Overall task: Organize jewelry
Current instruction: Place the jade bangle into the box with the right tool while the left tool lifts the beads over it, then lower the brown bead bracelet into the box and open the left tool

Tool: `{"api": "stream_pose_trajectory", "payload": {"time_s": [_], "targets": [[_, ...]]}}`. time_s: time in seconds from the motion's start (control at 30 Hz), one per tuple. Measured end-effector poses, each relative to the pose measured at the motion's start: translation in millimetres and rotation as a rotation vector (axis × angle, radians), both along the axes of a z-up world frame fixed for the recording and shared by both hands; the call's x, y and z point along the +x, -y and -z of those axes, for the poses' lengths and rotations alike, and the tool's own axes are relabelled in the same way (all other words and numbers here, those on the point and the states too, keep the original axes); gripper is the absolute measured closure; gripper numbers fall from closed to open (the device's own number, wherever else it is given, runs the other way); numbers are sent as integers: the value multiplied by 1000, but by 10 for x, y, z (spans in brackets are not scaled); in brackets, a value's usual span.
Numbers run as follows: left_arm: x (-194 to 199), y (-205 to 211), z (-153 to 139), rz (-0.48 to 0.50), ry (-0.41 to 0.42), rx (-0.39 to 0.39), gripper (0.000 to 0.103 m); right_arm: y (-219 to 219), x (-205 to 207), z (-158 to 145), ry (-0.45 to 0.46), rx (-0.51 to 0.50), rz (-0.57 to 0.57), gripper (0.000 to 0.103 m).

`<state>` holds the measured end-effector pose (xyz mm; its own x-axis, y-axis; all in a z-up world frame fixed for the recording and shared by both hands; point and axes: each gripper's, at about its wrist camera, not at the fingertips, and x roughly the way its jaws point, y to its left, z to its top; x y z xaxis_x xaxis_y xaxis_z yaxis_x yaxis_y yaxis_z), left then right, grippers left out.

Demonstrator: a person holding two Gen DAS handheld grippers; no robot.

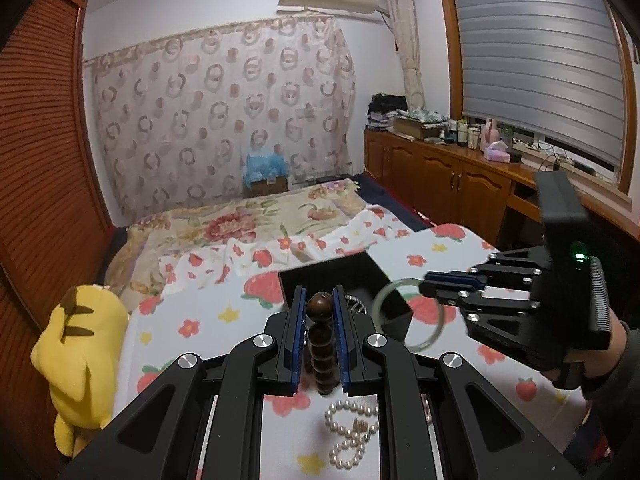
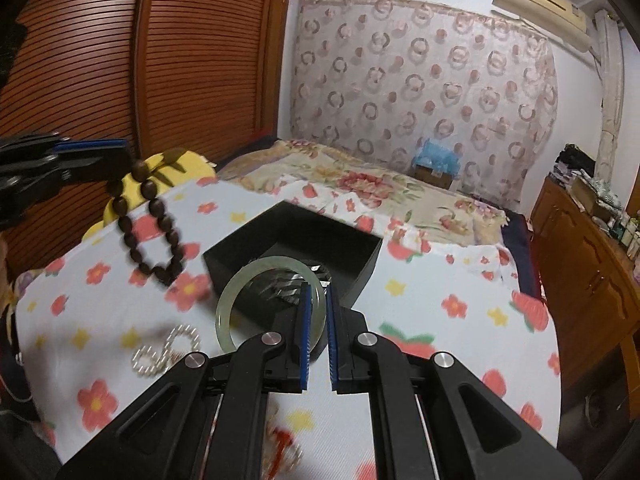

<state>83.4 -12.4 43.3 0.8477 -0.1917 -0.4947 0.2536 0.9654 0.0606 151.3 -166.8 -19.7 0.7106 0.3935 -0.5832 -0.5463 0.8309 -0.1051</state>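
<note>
Left gripper [image 1: 320,300] clenching wooden bead bracelet [image 2: 150,226]; right gripper [image 2: 318,296] pinching jade bangle [image 2: 240,300] (both hovering above open black box [image 2: 360,264]); pearl strand [image 1: 352,432] lying nearby.

Wrist views converging above bed [image 1: 460,248]

Dark wooden bead bracelet [image 2: 150,226] hanging in air; pale green jade bangle [image 2: 267,304] upright before open black box [image 2: 294,256]; pearl strand [image 1: 352,434] looped on floral sheet.

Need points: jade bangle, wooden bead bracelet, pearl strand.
jade bangle [image 2: 226,306], right wrist view, left arc of the ring.
wooden bead bracelet [image 2: 132,242], right wrist view, bead on the hanging loop's left side.
pearl strand [image 1: 347,434], left wrist view, middle of the coil.
</note>
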Motion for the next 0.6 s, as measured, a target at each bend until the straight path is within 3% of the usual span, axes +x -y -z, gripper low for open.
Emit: {"api": "stream_pose_trajectory", "payload": {"time_s": [0.33, 0.6], "targets": [[285, 130, -200, -18, 48, 19, 91, -29, 531, 99, -24, 56, 91, 95], [489, 190, -195, -18, 31, 28, 91, -128, 600, 326, -76, 40, 50, 94]]}}
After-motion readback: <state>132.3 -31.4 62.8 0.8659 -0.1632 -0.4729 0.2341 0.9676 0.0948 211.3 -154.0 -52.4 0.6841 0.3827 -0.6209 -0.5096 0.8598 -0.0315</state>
